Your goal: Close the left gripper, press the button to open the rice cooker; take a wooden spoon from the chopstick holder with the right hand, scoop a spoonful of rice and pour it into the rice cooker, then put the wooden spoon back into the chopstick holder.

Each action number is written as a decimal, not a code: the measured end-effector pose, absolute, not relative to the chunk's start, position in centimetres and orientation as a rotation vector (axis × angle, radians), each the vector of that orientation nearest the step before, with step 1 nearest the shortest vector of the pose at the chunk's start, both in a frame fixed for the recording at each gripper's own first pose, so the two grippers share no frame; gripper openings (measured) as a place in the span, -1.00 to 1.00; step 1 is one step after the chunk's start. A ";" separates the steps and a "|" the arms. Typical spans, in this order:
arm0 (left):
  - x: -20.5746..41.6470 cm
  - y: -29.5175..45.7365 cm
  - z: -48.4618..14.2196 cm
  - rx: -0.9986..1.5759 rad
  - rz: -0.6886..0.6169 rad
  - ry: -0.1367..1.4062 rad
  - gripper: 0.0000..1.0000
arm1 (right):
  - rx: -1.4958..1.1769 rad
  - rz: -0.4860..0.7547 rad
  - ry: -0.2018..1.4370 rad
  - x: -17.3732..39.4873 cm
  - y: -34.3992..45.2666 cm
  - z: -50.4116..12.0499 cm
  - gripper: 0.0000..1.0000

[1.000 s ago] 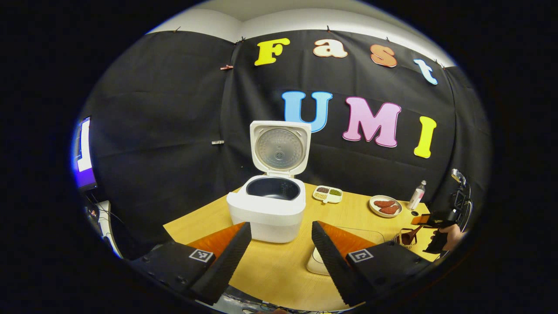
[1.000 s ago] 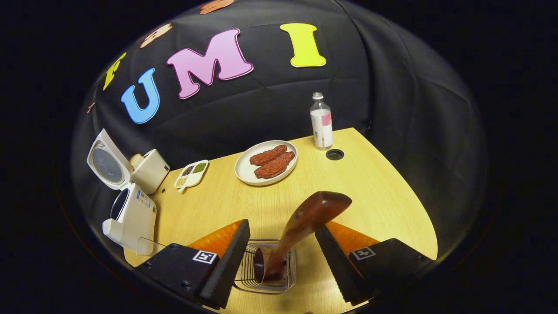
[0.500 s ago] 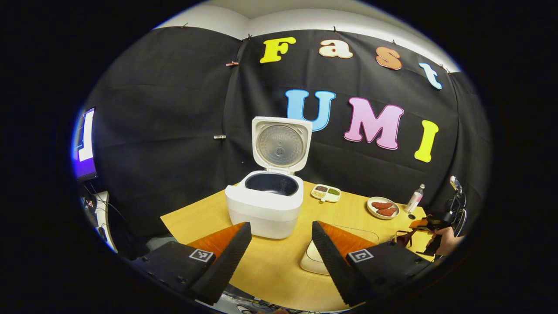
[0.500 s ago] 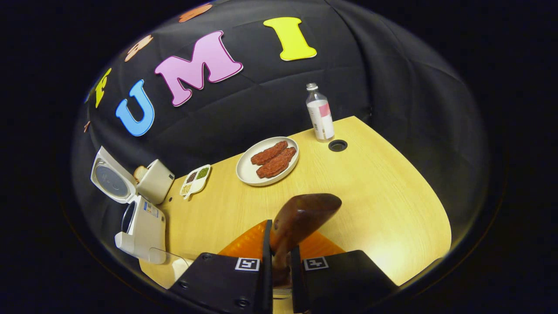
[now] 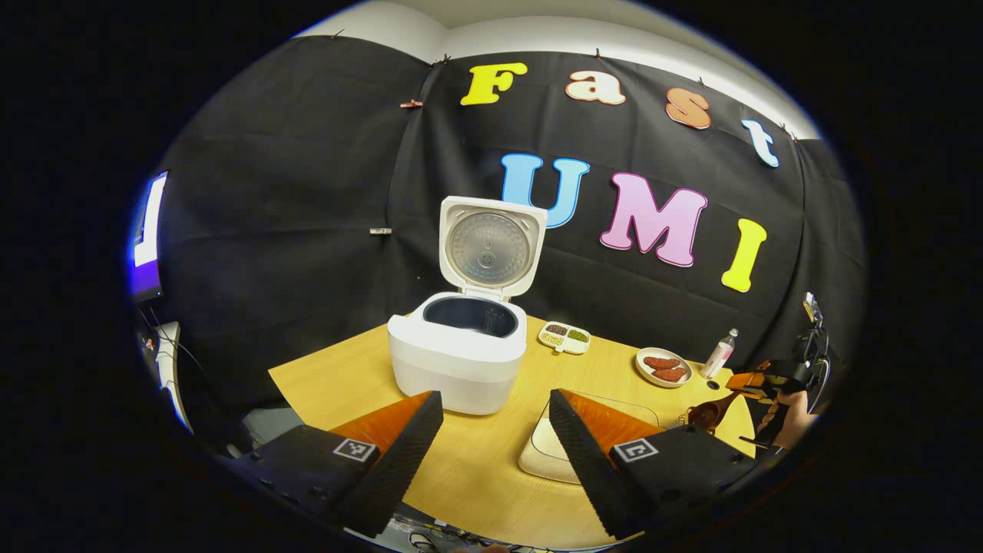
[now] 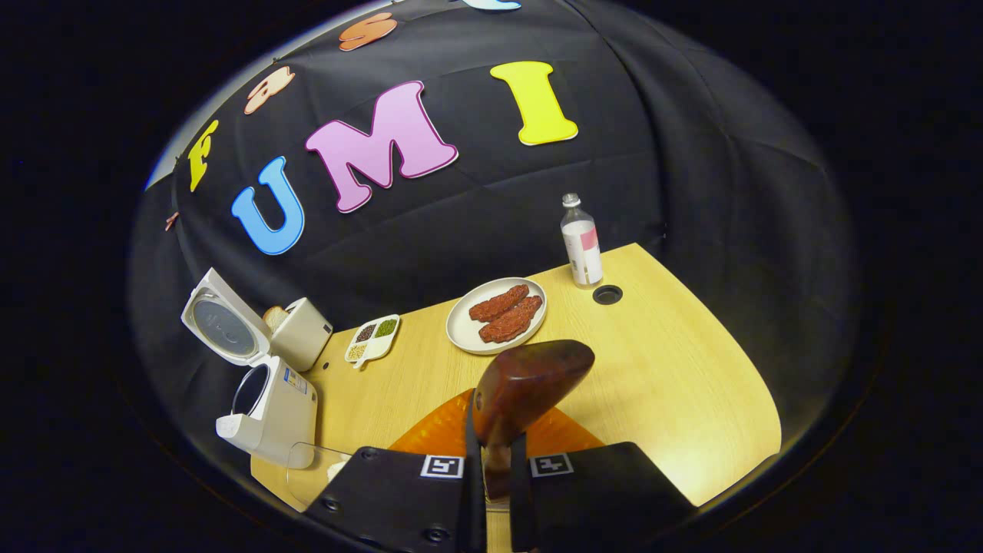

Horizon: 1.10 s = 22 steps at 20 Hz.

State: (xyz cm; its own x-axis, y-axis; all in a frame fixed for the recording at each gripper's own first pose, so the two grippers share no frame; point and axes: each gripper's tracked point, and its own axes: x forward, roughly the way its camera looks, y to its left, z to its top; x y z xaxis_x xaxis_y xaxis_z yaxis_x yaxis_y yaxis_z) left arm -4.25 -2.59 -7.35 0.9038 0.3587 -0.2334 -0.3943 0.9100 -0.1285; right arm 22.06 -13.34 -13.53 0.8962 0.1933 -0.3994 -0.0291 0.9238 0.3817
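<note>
Left gripper view. Left claw (image 5: 491,438) released, fingers spread wide, holding nothing, hanging over the near edge of the table (image 5: 338,369). Rice cooker (image 5: 459,361) straight ahead of the claw and a little left of its midline, lid (image 5: 491,247) standing upright, pot open. Shallow dish (image 5: 549,453) just ahead of the right finger; contents not clear. Far right of this claw: right claw (image 5: 756,384) in a hand (image 5: 795,407), with the wooden spoon (image 5: 710,411) hanging below it near the wire holder (image 5: 680,421).

Right gripper view. Right claw (image 6: 495,476) clenched on the spoon (image 6: 526,384), both fingers pressing its handle. Spoon's long axis runs along the fingers, forward and upward, broad end beyond the tips. Cooker (image 6: 269,411) lies well apart to the claw's left, opening facing up. Plate (image 6: 465,326) of reddish pieces ahead; bottle (image 6: 581,242) beyond, slightly right.

Judgement: spoon pickup done; scooping comes next. Coming move turns on carrying the spoon leftward toward the dish and cooker; right claw already has it, left claw is nearer the cooker but idle.
</note>
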 end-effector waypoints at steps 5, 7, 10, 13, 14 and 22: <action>-5.0 -1.0 -7.6 -0.182 0.371 0.208 0.91 | 0.371 0.132 0.367 19.6 -12.8 -8.4 -0.67; -5.3 -0.2 -8.0 -0.184 0.354 0.222 0.91 | 0.403 0.142 0.374 18.5 -11.7 -7.3 -0.67; -5.6 1.5 -8.2 -0.184 0.335 0.224 0.94 | 0.419 0.143 0.351 17.4 -10.0 -5.4 -0.67; -5.8 4.2 -8.5 -0.157 0.333 0.222 0.90 | 0.405 0.150 0.331 16.2 -7.2 -4.4 -0.67; -5.9 5.0 -8.7 -0.157 0.331 0.227 0.91 | 0.406 0.154 0.332 15.9 -6.1 -4.3 -0.67; -6.6 10.7 -11.2 -0.214 0.337 0.265 0.91 | 0.361 0.195 0.380 14.1 3.2 -8.3 -0.67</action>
State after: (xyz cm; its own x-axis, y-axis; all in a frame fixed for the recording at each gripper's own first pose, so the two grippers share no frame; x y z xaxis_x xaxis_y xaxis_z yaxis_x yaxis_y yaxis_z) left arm -6.55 10.72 -11.17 0.9099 0.2966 -0.2902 -0.3521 0.9219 -0.1617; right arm 14.13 3.20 -8.34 0.9112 0.2514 -0.3264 -0.1178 0.9181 0.3784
